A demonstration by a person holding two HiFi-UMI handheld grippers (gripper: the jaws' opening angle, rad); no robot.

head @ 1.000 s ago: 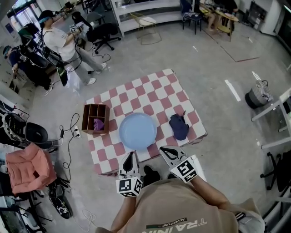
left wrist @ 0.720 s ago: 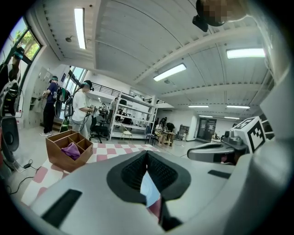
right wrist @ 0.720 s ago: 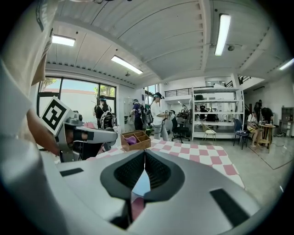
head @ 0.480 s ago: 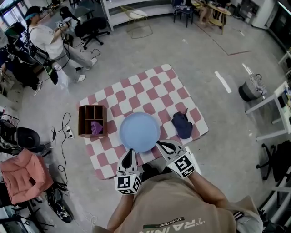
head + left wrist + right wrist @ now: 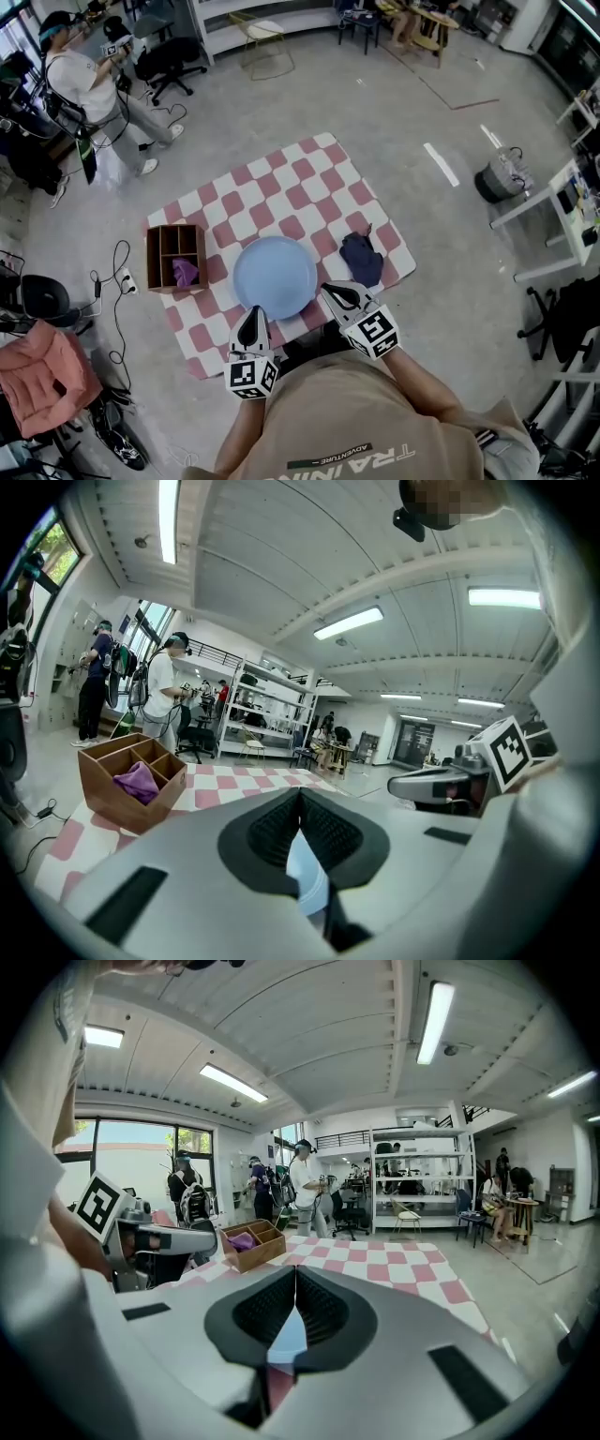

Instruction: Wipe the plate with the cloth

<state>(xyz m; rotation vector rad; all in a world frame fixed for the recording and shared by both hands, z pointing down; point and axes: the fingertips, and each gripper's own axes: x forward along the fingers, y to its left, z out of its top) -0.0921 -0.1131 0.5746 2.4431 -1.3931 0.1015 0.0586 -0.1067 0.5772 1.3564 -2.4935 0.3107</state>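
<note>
A round light-blue plate lies near the front edge of the red-and-white checkered table. A dark blue cloth lies crumpled to the plate's right, untouched. My left gripper hovers at the plate's near rim, shut and empty. My right gripper sits between plate and cloth at the table's front edge, also shut with nothing in it. In the left gripper view the plate shows as a pale sliver below the closed jaws; the right gripper view shows the plate the same way.
A wooden compartment box with a purple cloth in it stands left of the plate. A person with grippers stands at far left. Chairs, cables and a pink garment lie on the floor around the low table.
Both grippers have moved forward from in front of the table to its front edge, near the plate. Plate and cloth have not moved on the table.
</note>
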